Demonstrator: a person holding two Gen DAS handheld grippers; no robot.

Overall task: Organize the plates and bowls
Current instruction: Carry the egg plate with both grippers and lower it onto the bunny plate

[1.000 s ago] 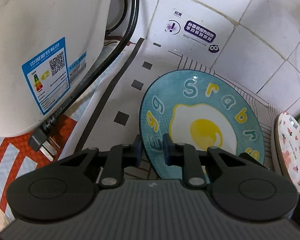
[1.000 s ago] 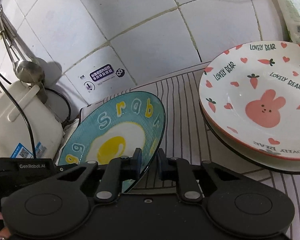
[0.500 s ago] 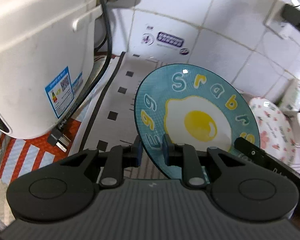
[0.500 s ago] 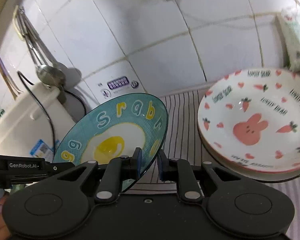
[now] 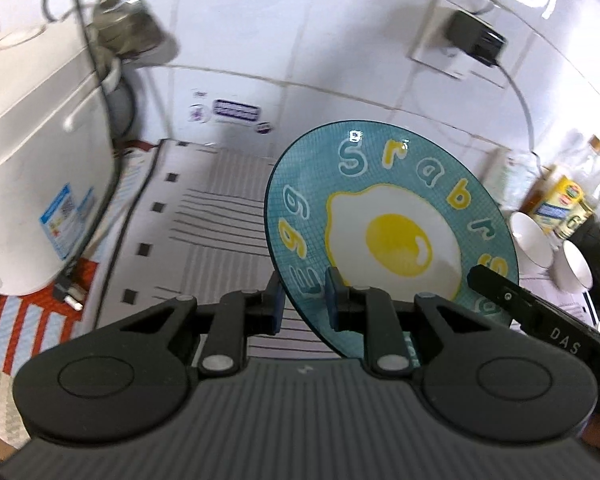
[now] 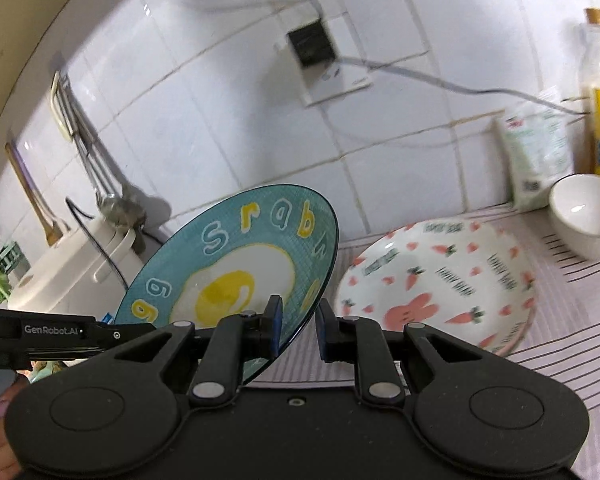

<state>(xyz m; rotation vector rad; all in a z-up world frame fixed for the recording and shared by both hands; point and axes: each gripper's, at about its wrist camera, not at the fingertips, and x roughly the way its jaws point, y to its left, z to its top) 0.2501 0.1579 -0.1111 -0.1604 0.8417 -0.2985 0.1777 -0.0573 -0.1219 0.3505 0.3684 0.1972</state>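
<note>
The teal fried-egg plate (image 5: 392,224) hangs tilted in the air above the striped mat (image 5: 216,216) on the bench, pinched at two spots along its lower rim. The left tongs (image 5: 302,300) clamp one edge, and the right tongs (image 6: 298,326) seem to nip the other, though their grip looks looser. Just beside it lies the rabbit plate (image 6: 440,280), with a white bowl (image 6: 584,212) beyond and the white cooker (image 5: 32,184) at the far side.
</note>
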